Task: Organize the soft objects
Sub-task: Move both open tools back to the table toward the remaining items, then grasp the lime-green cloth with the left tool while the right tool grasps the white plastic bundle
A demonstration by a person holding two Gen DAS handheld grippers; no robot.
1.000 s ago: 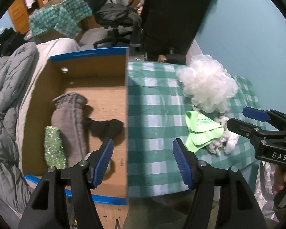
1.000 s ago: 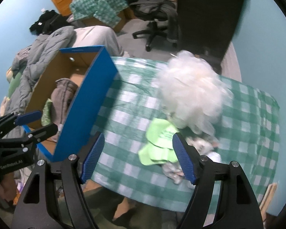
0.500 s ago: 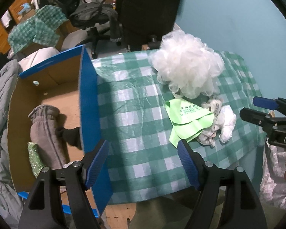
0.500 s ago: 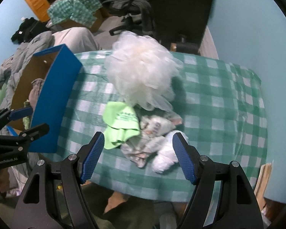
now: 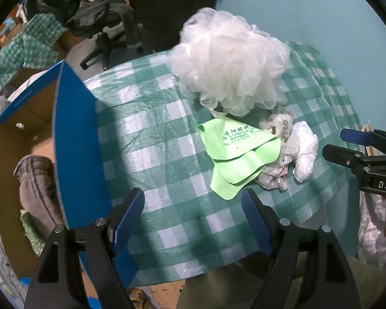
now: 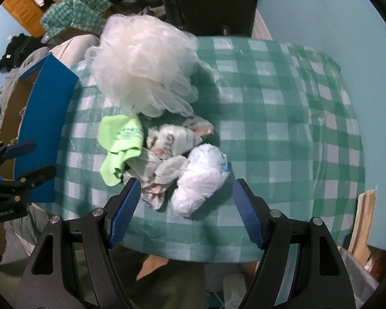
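A pile of soft things lies on the green checked tablecloth (image 5: 154,139): a big white mesh puff (image 5: 229,61), a lime green cloth (image 5: 236,159), a patterned rag (image 5: 275,170) and a white bundle (image 5: 303,154). In the right wrist view the puff (image 6: 144,69), the green cloth (image 6: 121,144), the rag (image 6: 167,149) and the white bundle (image 6: 200,180) sit just ahead of my open, empty right gripper (image 6: 186,211). My left gripper (image 5: 193,221) is open and empty, near the green cloth's front edge. The right gripper also shows at the right of the left wrist view (image 5: 347,146).
A blue-edged cardboard box (image 5: 74,139) stands at the table's left, holding a grey sock (image 5: 36,180) and a green sparkly item (image 5: 31,231). An office chair (image 5: 103,25) and a dark cabinet stand behind the table. The teal wall is on the right.
Both grippers have swung right, away from the box and toward the pile on the table. The pile is now closer and centred ahead of the right gripper. Both stay open.
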